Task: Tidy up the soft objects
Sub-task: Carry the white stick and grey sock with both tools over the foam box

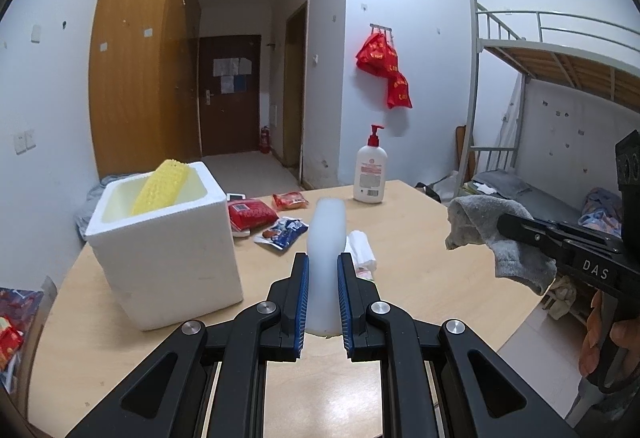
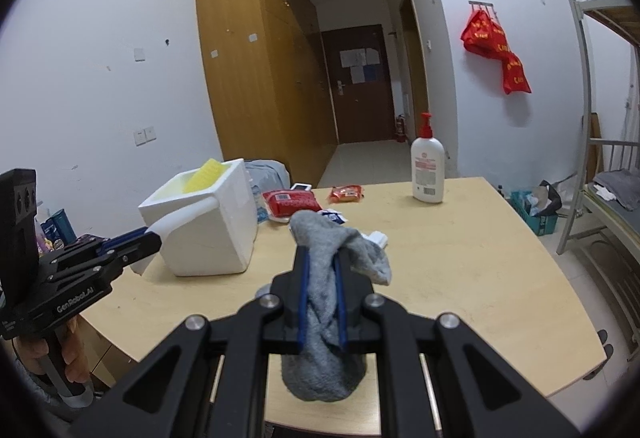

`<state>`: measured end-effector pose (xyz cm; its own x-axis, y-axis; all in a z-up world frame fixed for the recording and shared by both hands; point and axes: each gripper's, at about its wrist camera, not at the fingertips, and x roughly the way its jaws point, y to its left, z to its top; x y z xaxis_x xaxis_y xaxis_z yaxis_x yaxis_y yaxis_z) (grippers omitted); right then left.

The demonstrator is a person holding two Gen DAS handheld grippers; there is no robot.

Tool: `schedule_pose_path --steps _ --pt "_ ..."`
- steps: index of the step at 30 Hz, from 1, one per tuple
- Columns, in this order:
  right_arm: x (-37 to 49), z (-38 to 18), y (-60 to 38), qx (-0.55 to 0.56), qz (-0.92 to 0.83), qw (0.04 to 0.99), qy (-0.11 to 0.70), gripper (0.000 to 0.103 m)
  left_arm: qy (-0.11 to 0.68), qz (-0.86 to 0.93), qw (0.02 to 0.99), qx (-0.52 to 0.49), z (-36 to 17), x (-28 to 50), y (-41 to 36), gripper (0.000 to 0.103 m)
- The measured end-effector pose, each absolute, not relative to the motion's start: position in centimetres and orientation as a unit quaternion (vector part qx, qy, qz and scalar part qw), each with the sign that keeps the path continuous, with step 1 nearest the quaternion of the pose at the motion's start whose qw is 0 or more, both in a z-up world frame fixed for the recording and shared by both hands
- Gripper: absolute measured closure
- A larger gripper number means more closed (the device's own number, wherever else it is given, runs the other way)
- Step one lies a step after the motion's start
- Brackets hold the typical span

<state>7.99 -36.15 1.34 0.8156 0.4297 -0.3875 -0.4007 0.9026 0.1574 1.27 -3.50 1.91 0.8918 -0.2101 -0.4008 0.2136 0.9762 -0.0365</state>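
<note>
Left gripper (image 1: pixel 323 292) closed on white foam piece (image 1: pixel 325 258), held above the bench (image 1: pixel 420 298). Right gripper (image 2: pixel 320 302) clamped on grey sock (image 2: pixel 324 318), also airborne, ends drooping. Further out: white foam box (image 1: pixel 168 258) on the bench's left side, yellow sponge (image 1: pixel 160 188) already inside. Judgement: transport step, both items carried. Next: bring each over the box opening, release one at a time. Snack packets (image 1: pixel 264 216) and lotion bottle (image 1: pixel 371 168) beyond.
</note>
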Motion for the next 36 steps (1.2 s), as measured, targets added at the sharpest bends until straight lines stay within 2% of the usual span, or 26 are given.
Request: schedule_pose_path --steps 36 --pt "9.8 2.8 -24.2 -0.016 0.420 0.887 0.192 0.088 0.185 0.082 0.979 -0.036 3.6 -2.3 5.8 0.088"
